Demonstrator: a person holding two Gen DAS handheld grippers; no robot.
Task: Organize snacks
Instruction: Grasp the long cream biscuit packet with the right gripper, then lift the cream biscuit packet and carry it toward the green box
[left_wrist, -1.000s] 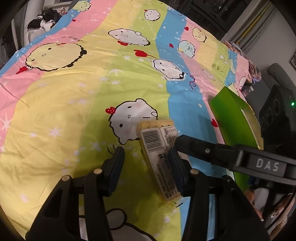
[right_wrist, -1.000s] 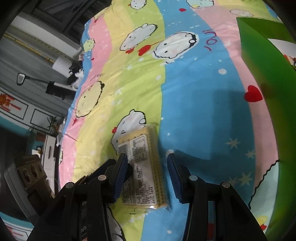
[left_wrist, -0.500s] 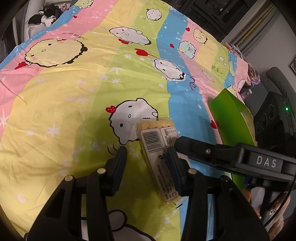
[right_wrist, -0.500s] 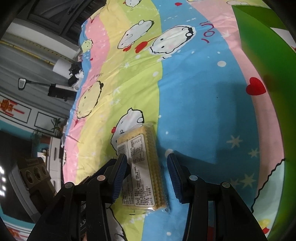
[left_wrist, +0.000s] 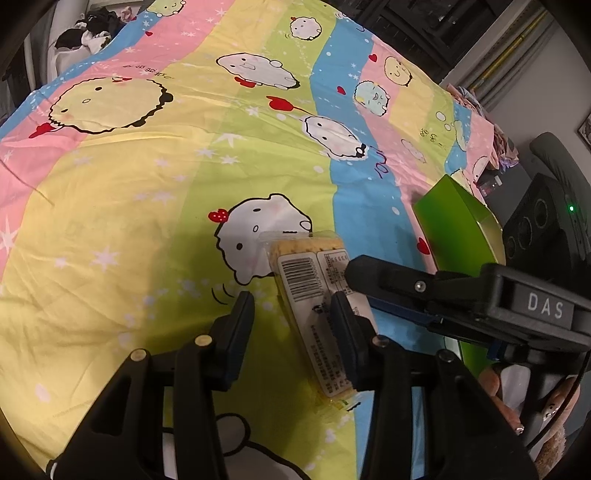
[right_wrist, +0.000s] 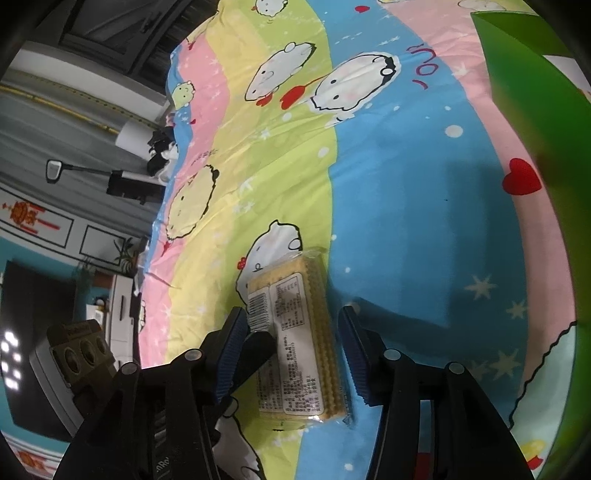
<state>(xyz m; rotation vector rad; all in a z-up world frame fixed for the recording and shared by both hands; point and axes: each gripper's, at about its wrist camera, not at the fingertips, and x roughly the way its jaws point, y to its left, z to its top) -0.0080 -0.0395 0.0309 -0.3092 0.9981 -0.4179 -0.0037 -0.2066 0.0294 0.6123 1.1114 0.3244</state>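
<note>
Right wrist view: my right gripper (right_wrist: 291, 332) hangs over the cracker packet (right_wrist: 295, 339), which lies flat on the cartoon-print bedsheet (right_wrist: 406, 221) with its white label up. The jaws have just been opening; the packet sits between them with a clear gap at the right finger, while at the left finger I cannot tell whether there is contact, as the left gripper's finger (right_wrist: 255, 354) overlaps there. So the grip looks slack, moderately wide. Ahead and to the right stands the green box (right_wrist: 535, 110). From the left wrist, my left gripper (left_wrist: 291, 321) is narrowed, its jaws just closing a little; its right finger (left_wrist: 345, 332) lies over the packet (left_wrist: 314, 291), the left one over bare sheet (left_wrist: 110, 184), nothing pinched. The box (left_wrist: 458, 225) stands ahead-right.
</note>
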